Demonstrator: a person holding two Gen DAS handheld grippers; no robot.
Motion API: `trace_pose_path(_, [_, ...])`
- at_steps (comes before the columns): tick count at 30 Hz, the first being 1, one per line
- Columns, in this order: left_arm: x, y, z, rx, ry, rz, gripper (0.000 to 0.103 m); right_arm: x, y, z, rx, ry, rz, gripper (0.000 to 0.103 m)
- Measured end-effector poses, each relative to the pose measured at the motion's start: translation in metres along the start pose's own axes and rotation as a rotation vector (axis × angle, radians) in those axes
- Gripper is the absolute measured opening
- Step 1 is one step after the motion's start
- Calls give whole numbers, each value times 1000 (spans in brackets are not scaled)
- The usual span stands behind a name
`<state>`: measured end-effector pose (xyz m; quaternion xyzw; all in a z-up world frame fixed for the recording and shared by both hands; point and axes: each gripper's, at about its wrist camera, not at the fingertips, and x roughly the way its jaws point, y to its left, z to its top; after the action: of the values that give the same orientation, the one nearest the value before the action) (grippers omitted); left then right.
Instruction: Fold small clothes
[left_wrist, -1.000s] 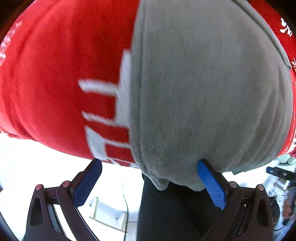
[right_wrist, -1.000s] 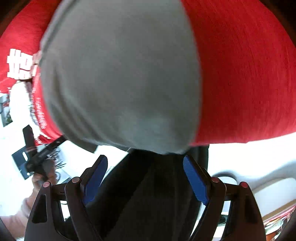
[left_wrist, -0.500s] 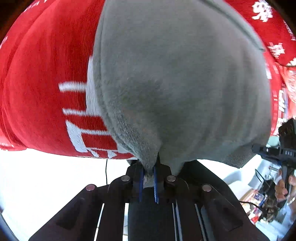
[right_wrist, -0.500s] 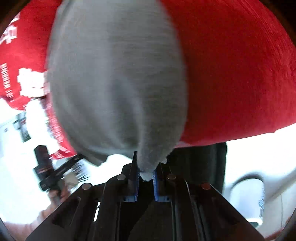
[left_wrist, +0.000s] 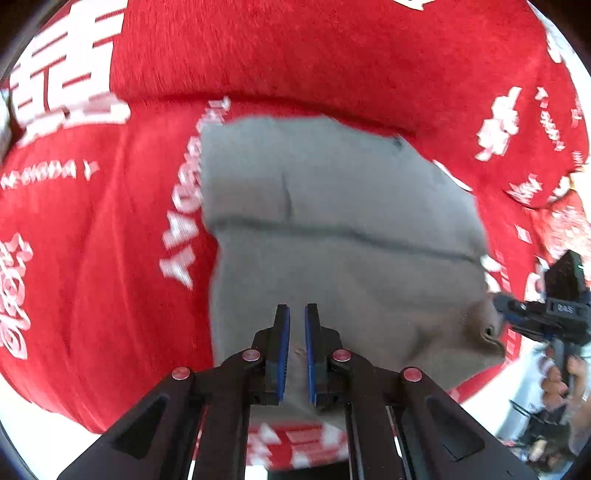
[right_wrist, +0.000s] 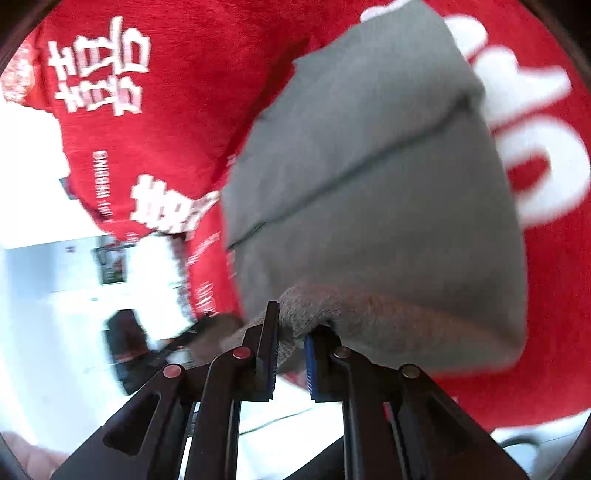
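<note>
Evidently soft, light grey garment (left_wrist: 343, 236) drooped; left gripper (left_wrist: 297, 332) and right gripper (right_wrist: 290, 332) each pinched near-edge corner over red cloth (left_wrist: 92, 240).

Grey garment (left_wrist: 343, 236) soft matt knit; red cloth (left_wrist: 110, 240) fuzzy, white print

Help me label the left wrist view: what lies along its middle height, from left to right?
Red printed cloth → grey garment → red printed cloth again → the other gripper, black, at the right edge.
</note>
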<state>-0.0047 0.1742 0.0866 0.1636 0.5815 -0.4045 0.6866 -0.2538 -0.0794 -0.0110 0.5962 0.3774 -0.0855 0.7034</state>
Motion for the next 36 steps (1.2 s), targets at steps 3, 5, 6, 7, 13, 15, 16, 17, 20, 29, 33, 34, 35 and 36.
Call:
trace_pose_path(3, [11, 3, 21, 19, -5, 88, 10, 6, -12, 25, 46, -10, -44, 14])
trace_pose_path(5, [20, 2, 23, 18, 17, 129, 10, 10, -17, 38, 87, -17, -46, 14])
trace_pose_path(6, [26, 7, 28, 12, 30, 141, 12, 12, -19, 42, 103, -15, -42, 14])
trace_pose_path(7, [30, 9, 29, 4, 45, 157, 40, 12, -19, 43, 112, -9, -39, 15])
trace_pose_path(13, [31, 9, 25, -4, 49, 210, 103, 8, -17, 45, 93, 51, -98, 21])
trace_pose_path(15, [34, 2, 22, 21, 78, 206, 103, 6, -9, 49, 44, 57, -146, 46])
trace_pose_path(16, [38, -3, 21, 48, 102, 215, 103, 6, -4, 51, 8, 51, -181, 57])
trace_pose_path(17, [41, -8, 20, 66, 121, 214, 103, 1, 3, 52, -42, 42, -219, 70])
trace_pose_path(20, [58, -20, 15, 114, 192, 188, 103, -5, 21, 52, -190, 48, -317, 71])
trace_pose_path(29, [103, -38, 13, 165, 293, 87, 55, 44, 44, 54, -517, 110, -564, 71])
trace_pose_path(33, [100, -36, 15, 183, 284, 45, 7, 71, 49, 52, -556, 135, -659, 8])
trace_pose_path(34, [93, -35, 16, 183, 273, 49, 7, 70, 51, 50, -547, 120, -671, 8])
trace_pose_path(35, [87, -34, 17, 186, 262, 48, 7, 66, 54, 47, -539, 97, -657, 8])
trace_pose_path(36, [78, -33, 18, 190, 248, 44, 7, 59, 58, 44, -530, 77, -649, 8])
